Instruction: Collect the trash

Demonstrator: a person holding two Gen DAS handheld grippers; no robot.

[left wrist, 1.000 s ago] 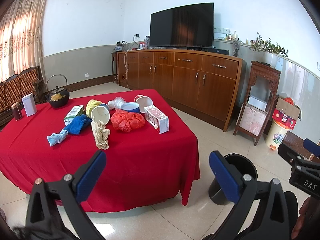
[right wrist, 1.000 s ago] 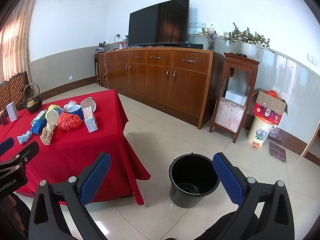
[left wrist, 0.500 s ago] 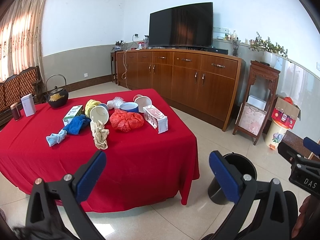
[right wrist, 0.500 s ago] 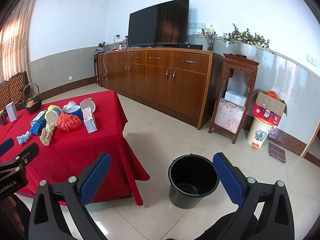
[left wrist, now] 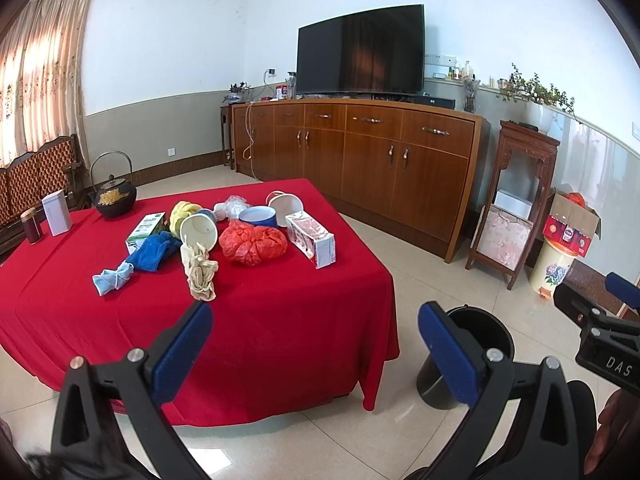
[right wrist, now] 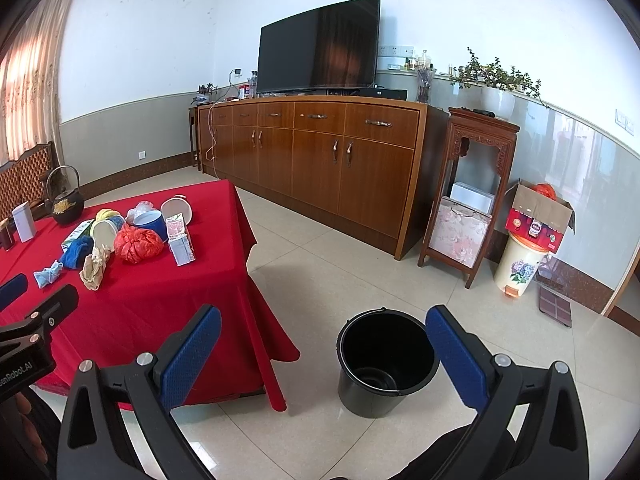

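Observation:
A table with a red cloth (left wrist: 280,304) holds a heap of litter: a red plastic bag (left wrist: 253,243), a pink-and-white carton (left wrist: 312,238), a tipped white cup (left wrist: 199,230), a beige rag (left wrist: 200,270), a blue cloth (left wrist: 154,254) and a light blue mask (left wrist: 113,278). A black bucket (right wrist: 386,362) stands on the floor right of the table. My left gripper (left wrist: 316,348) is open and empty, short of the table's near edge. My right gripper (right wrist: 324,356) is open and empty, above the floor just left of the bucket.
A black kettle (left wrist: 113,196), a white tin (left wrist: 57,213) and a dark jar (left wrist: 33,226) stand at the table's far left. A long wooden sideboard (right wrist: 320,160) with a TV lines the back wall. A wooden stand (right wrist: 472,196) and a flowered bin (right wrist: 520,266) stand at the right.
Both grippers have shifted very slightly; the table and bucket sit a touch differently in view. Nothing was grasped or moved.

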